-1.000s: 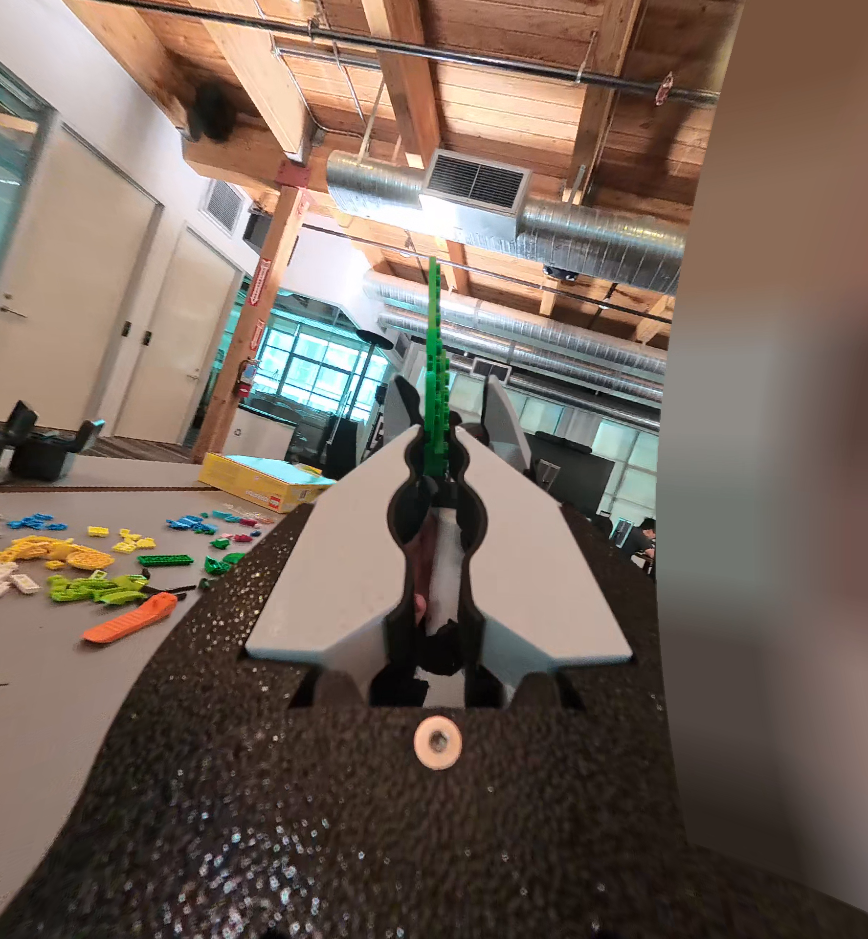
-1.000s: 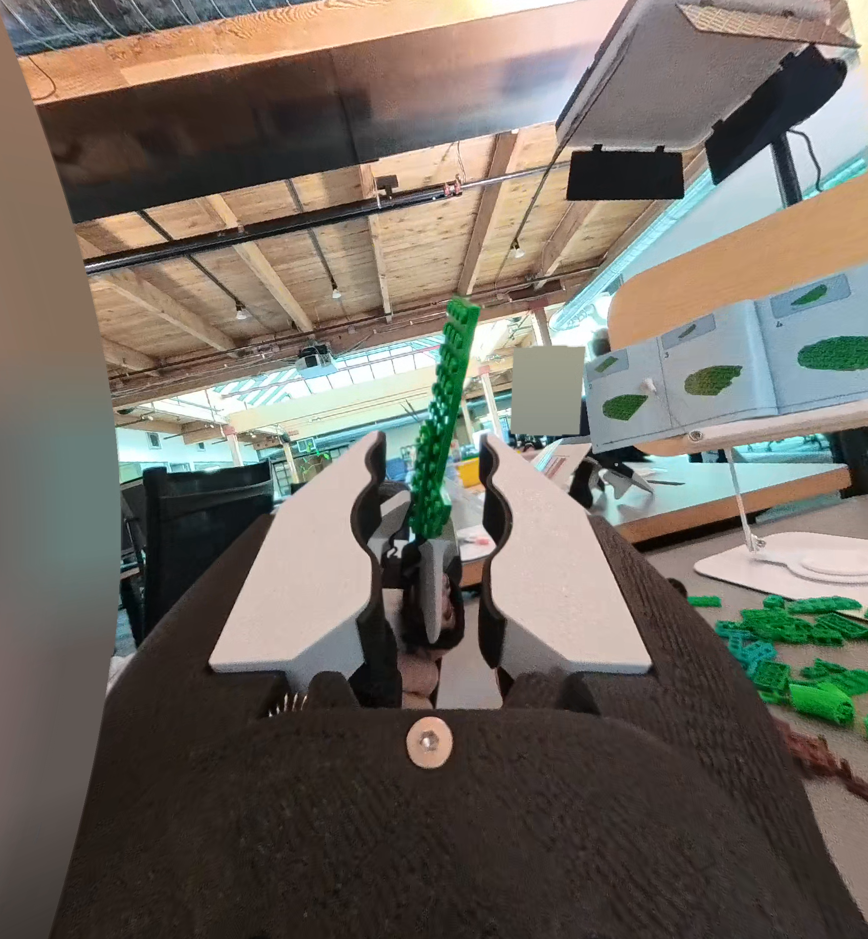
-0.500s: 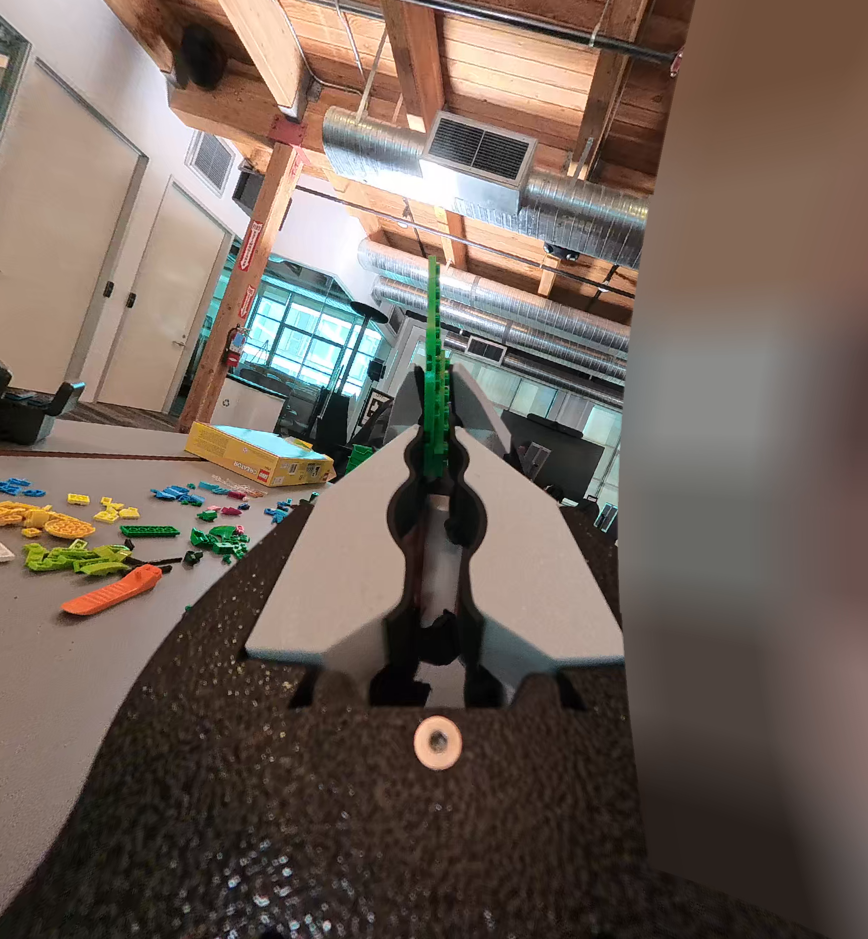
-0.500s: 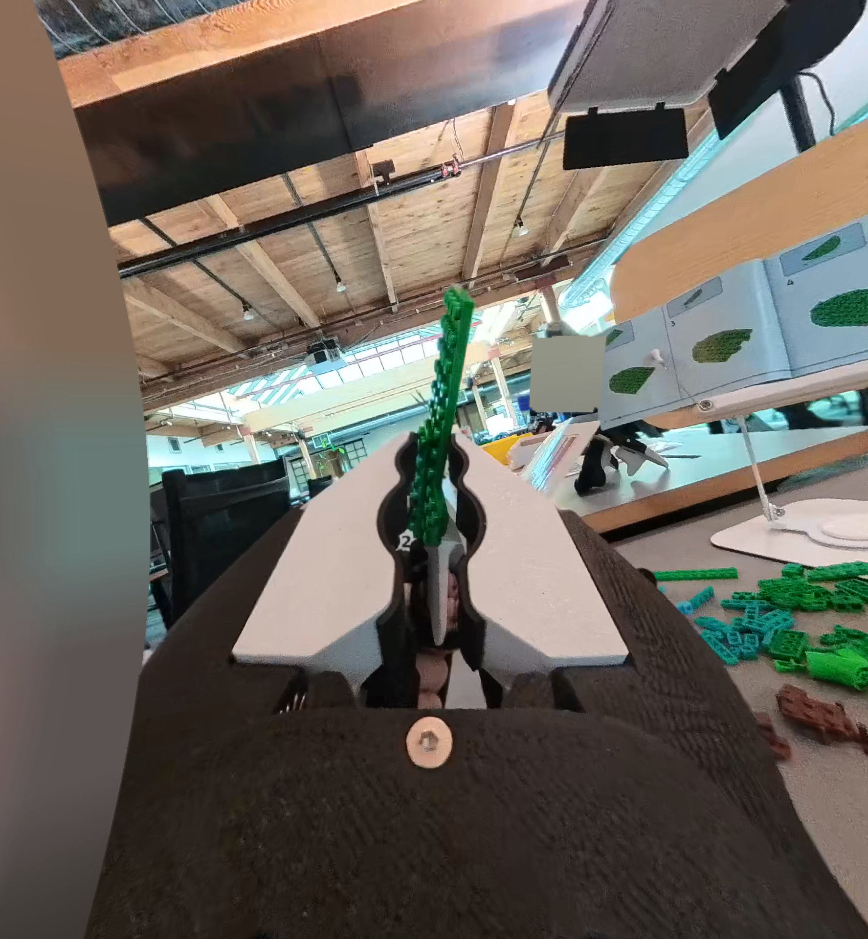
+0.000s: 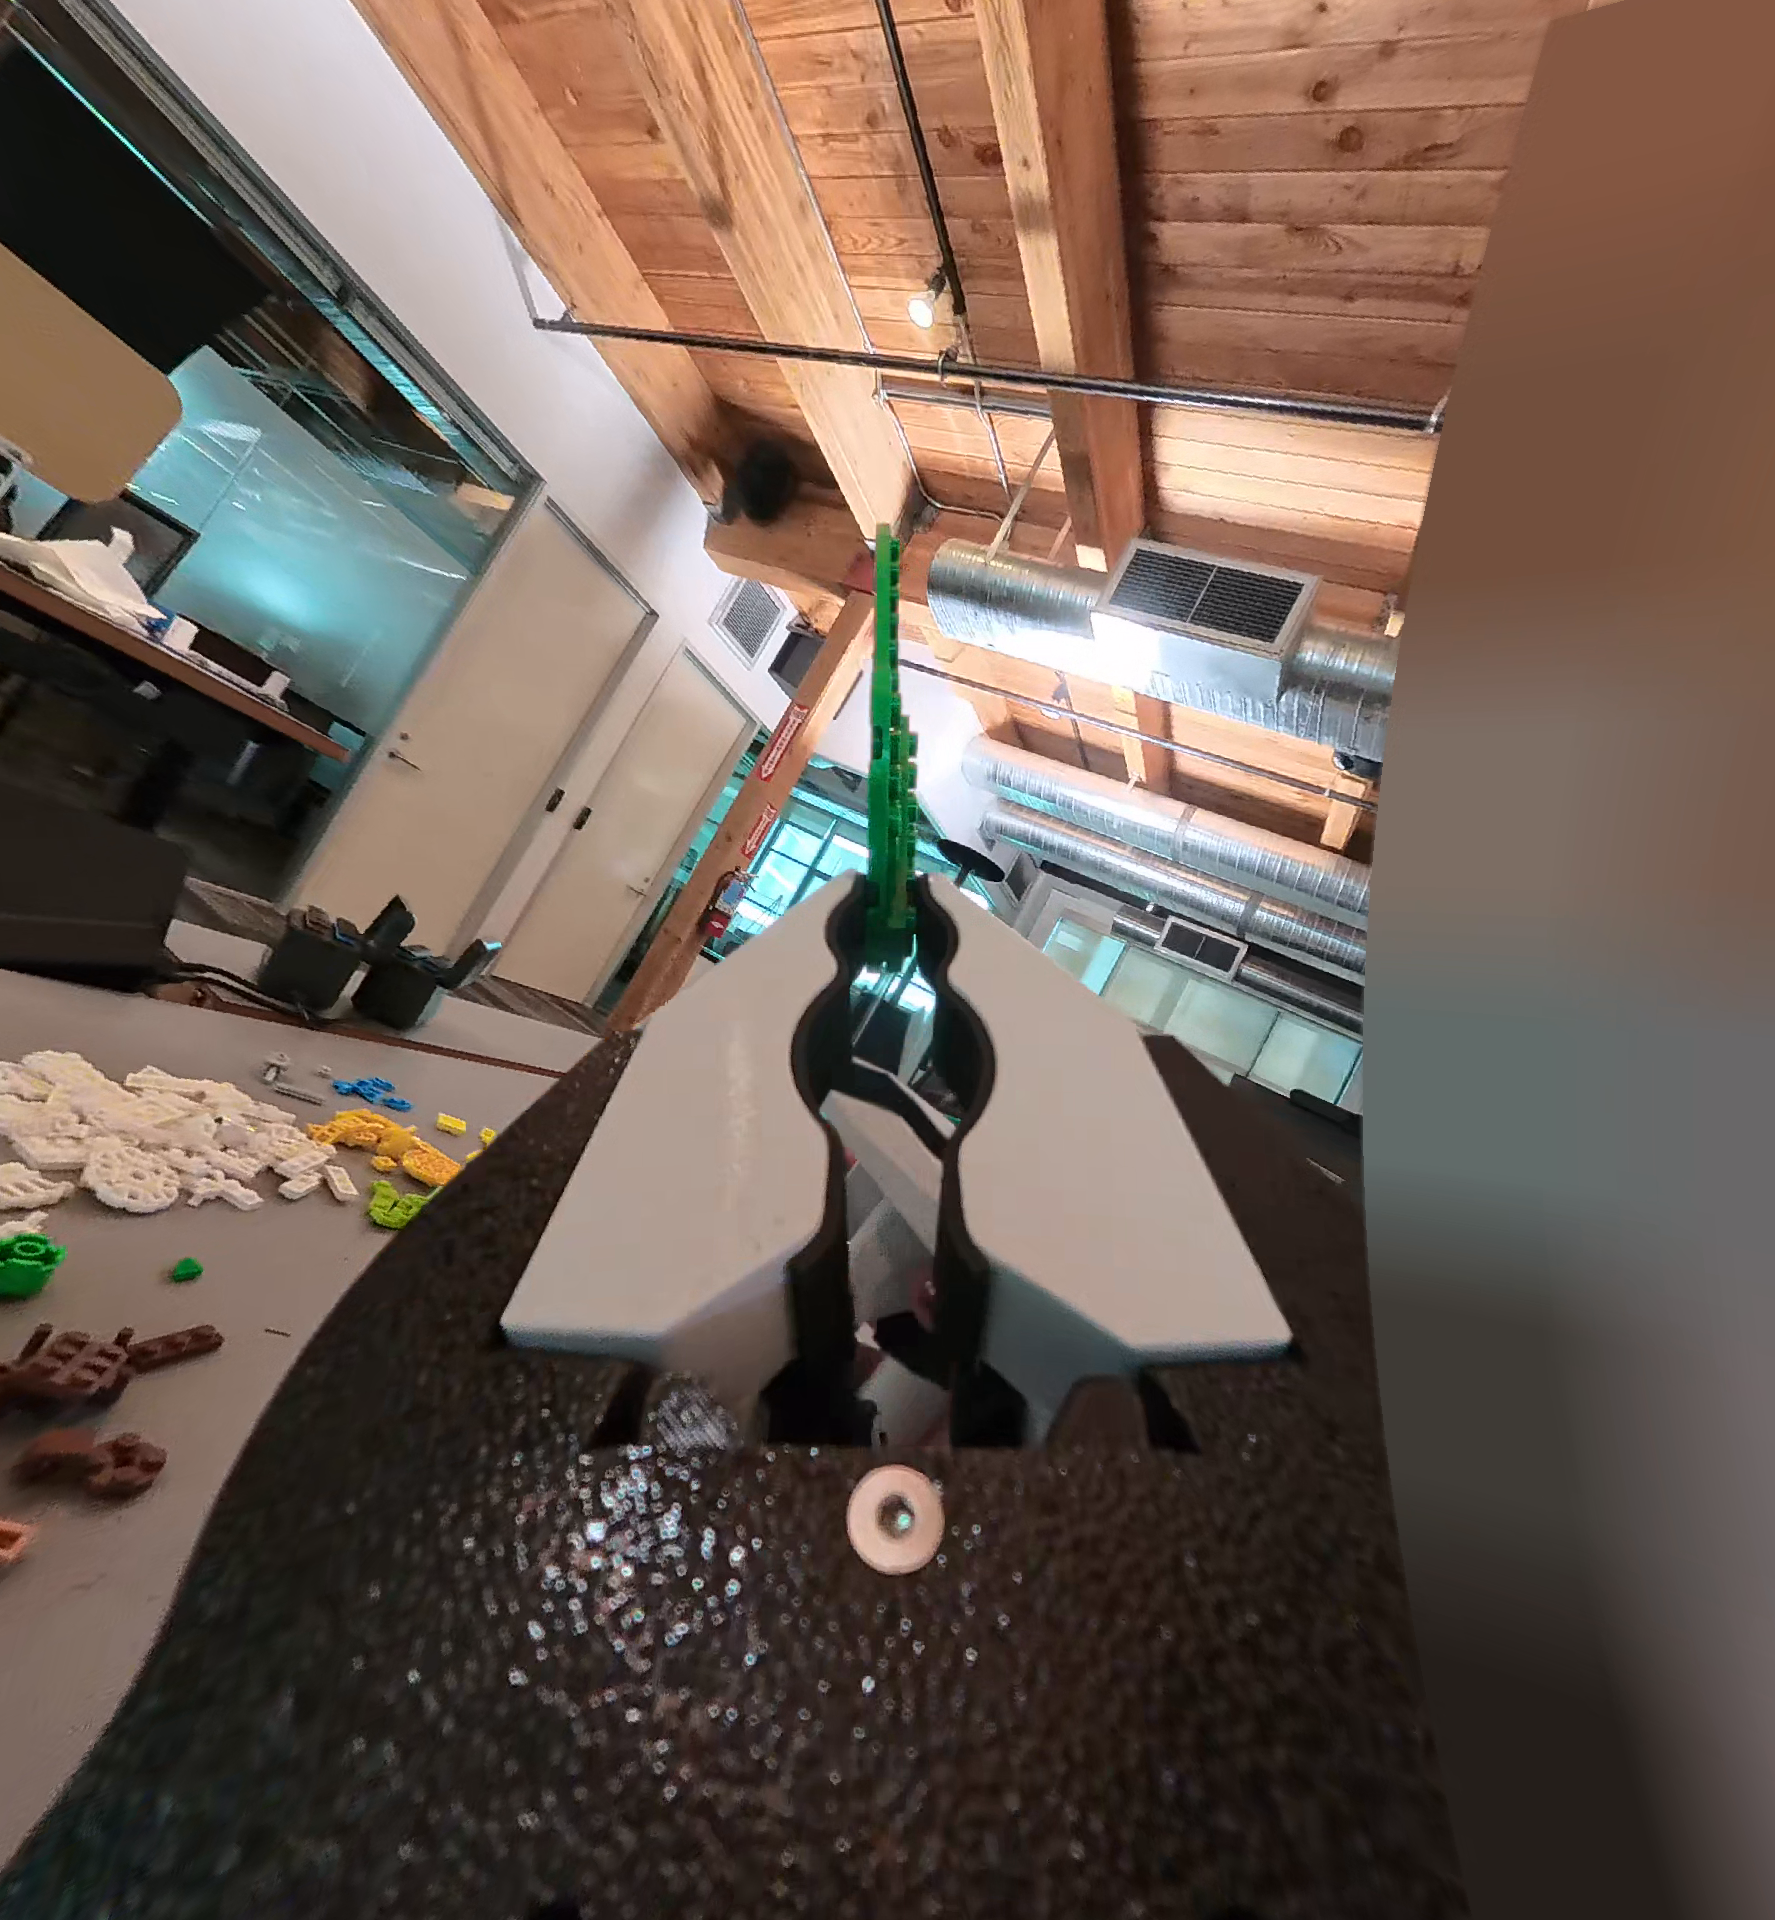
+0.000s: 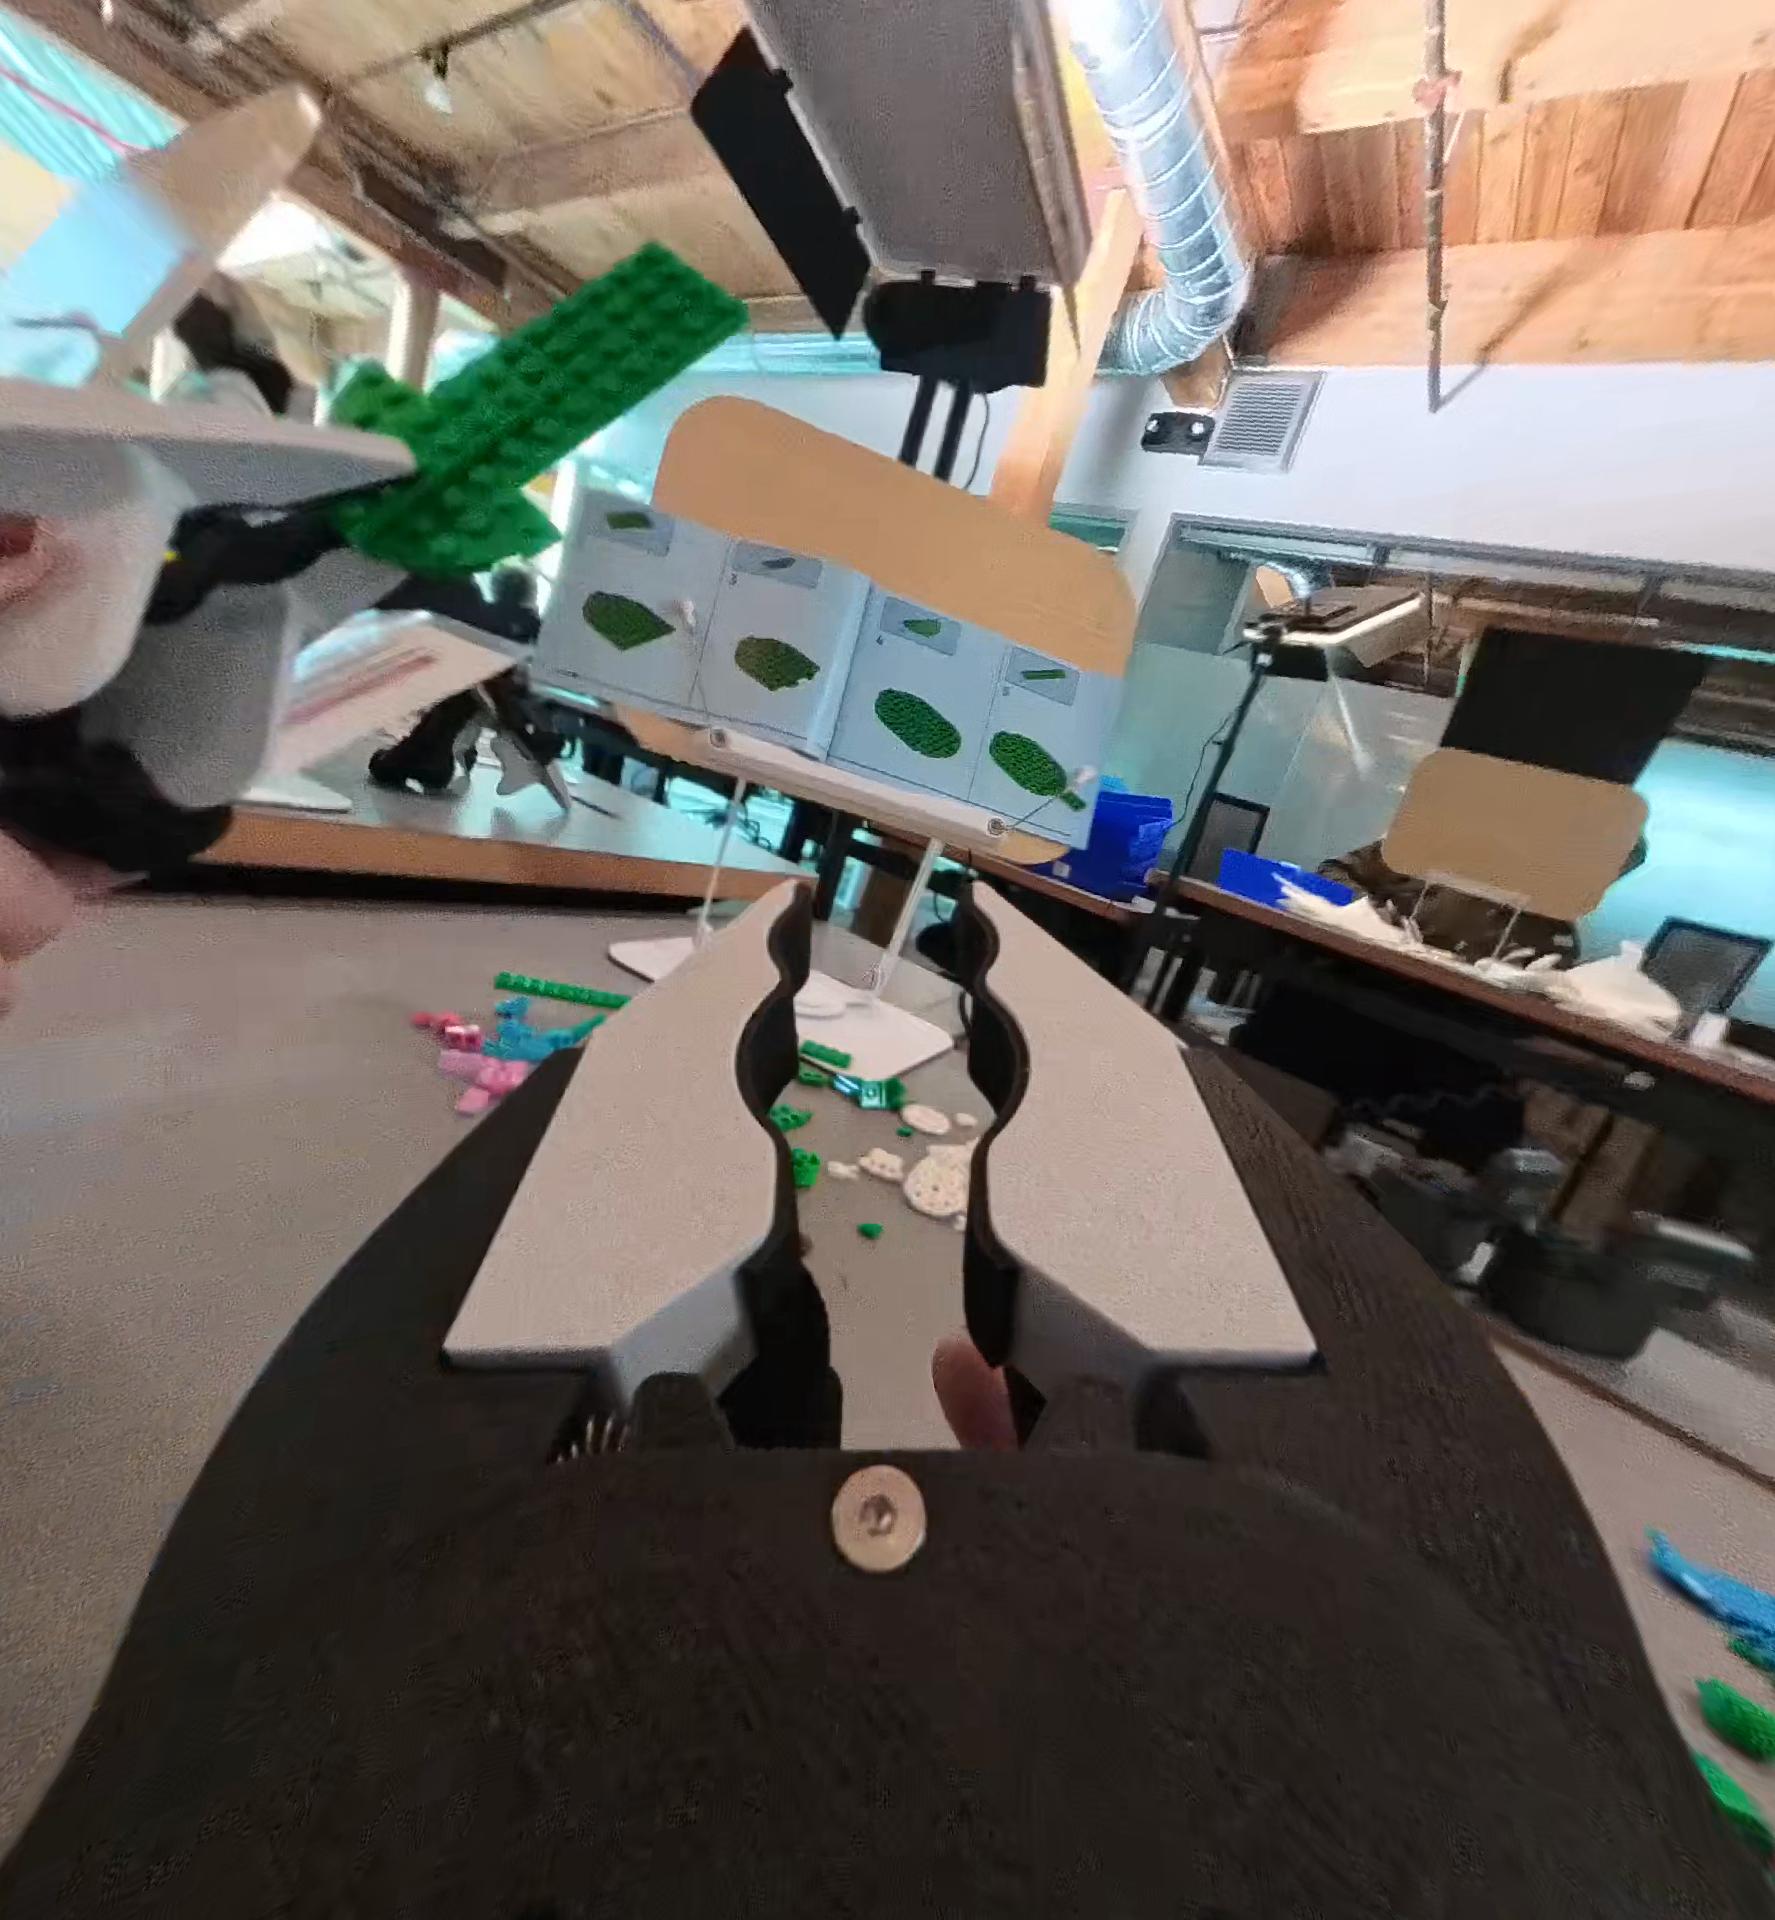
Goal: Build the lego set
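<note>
Left tongs [image 5: 888, 904] clamped on green brick plate assembly [image 5: 888, 748], held edge-on, projecting beyond tips. Right tongs [image 6: 883, 914] parted, nothing gripped; loose bricks [image 6: 862, 1101] seen on bench [image 6: 187, 1143] between fingers, assembly up-left.

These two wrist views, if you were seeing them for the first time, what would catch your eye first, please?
The green plate assembly stands out most: the left gripper clamps it at its fingertips and holds it up in the air, against the wooden ceiling. Next is the right gripper, open with nothing between its fingers, pointing at the instruction booklet on its stand. Loose bricks in white, yellow, green and brown lie scattered on the grey table.
</note>
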